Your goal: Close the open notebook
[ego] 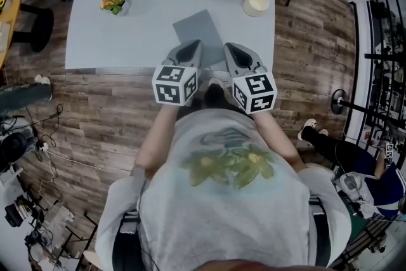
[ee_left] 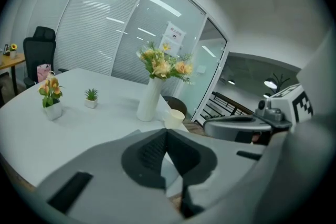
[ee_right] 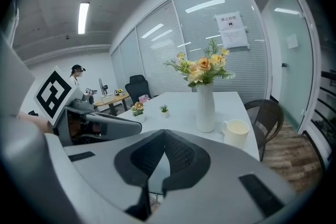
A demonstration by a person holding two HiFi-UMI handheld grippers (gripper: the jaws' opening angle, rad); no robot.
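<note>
Grippers shut and empty: the left gripper point(ee_left: 167, 134) and right gripper point(ee_right: 164, 134) hover side by side at the near edge of the table point(ego: 114, 32), pads pressed together on nothing. Just beyond their tips the grey notebook point(ego: 198, 28) lies flat, apparently already closed. It looks light, with a thin, smooth, slightly flexible cover. A free cover edge looks the likeliest place to pinch or nudge.

No readable text; print on the paper notice point(ee_right: 231, 30) on the glass wall point(ee_right: 273, 68) apparently too small
</note>
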